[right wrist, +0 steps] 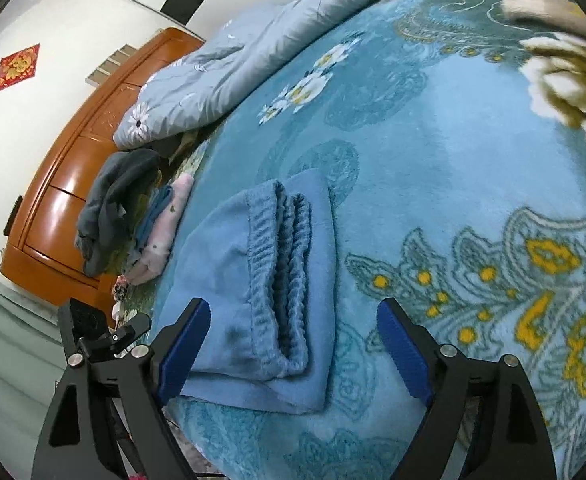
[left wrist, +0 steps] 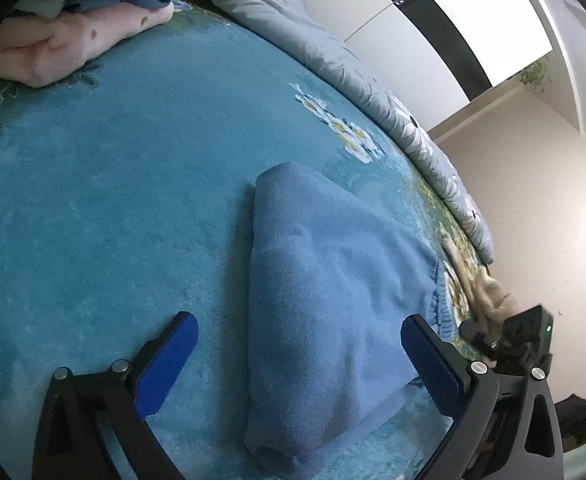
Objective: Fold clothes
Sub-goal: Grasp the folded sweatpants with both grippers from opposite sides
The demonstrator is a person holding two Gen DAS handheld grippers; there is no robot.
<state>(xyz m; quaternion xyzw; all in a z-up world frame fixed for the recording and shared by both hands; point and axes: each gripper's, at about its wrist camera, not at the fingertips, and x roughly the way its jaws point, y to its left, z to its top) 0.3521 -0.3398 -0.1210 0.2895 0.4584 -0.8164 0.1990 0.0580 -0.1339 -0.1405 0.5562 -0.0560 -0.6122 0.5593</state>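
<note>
A bed covered by a teal plush blanket (left wrist: pixel 113 200) with white and yellow flowers fills the left wrist view, a grey flowered quilt (left wrist: pixel 293 28) bunched along its far edge. The light blue fleece garment (left wrist: pixel 325 288) lies folded into a narrow, layered packet on the blanket, between the fingers of the left gripper (left wrist: pixel 299 364), which stand wide apart and hold nothing; the right finger seems to rest on or just above the cloth. Further back sits a folded pink cloth (left wrist: pixel 73 48) with a blue piece on top.

In the right wrist view the same garment (right wrist: pixel 233 280) shows its ribbed waistband doubled over itself. The right gripper (right wrist: pixel 293 348) hangs over it, fingers spread wide and empty. By the orange wooden headboard (right wrist: pixel 73 168), a dark grey garment (right wrist: pixel 113 200) lies crumpled, seemingly left to fold. The blue piece looks folded, or nearly so.
</note>
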